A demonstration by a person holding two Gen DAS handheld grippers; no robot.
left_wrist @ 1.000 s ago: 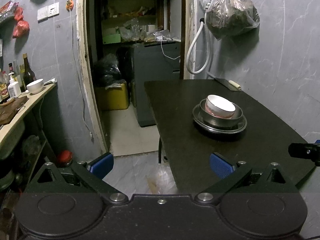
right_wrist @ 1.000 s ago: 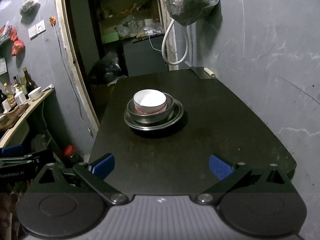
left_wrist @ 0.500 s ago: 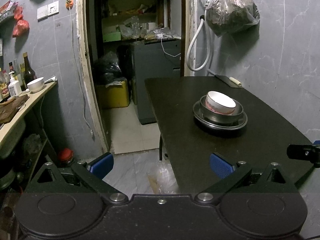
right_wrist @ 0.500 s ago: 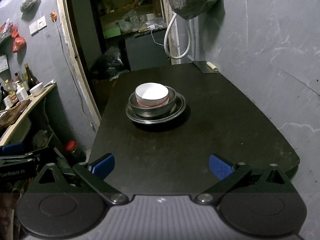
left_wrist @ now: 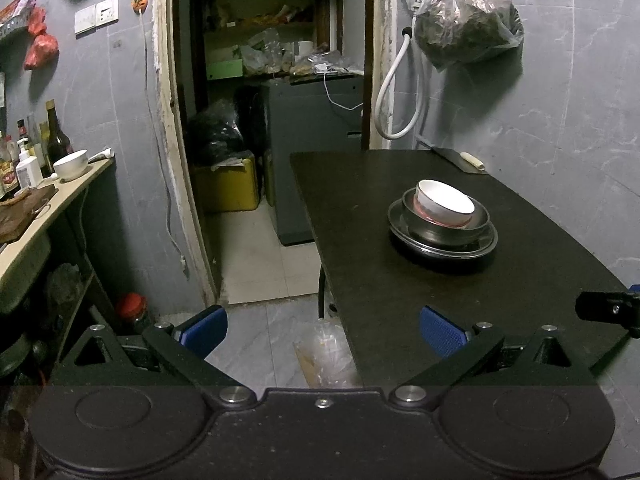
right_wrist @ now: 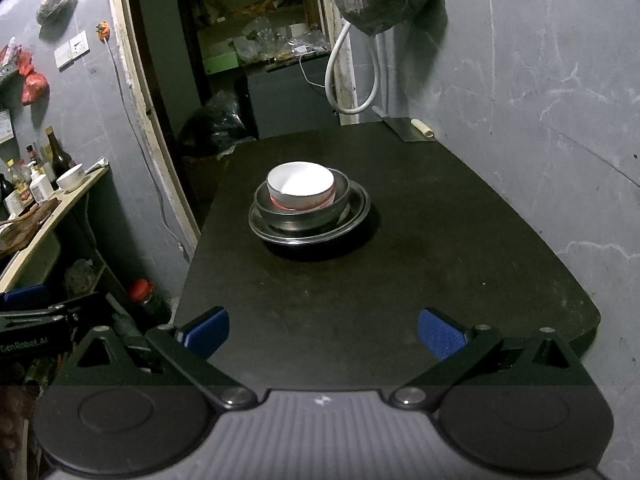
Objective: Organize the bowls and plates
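A white bowl [right_wrist: 301, 184] sits inside a steel bowl [right_wrist: 340, 200], which sits on a steel plate [right_wrist: 360, 210], stacked mid-table on the black table [right_wrist: 440, 240]. The stack also shows in the left wrist view: white bowl [left_wrist: 444, 202], steel bowl [left_wrist: 478, 222], steel plate [left_wrist: 404, 232]. My right gripper [right_wrist: 322, 332] is open and empty over the table's near edge, well short of the stack. My left gripper [left_wrist: 322, 330] is open and empty, at the table's front left corner, partly over the floor.
A cleaver [right_wrist: 408, 128] lies at the table's far right corner. A side shelf [left_wrist: 48, 200] on the left carries bottles and a white bowl [left_wrist: 72, 164]. A bag [left_wrist: 466, 16] hangs on the right wall. A doorway opens behind the table.
Both grippers have drawn back and a little upward from the table; the stack looks smaller and farther. Nothing was grasped or released.
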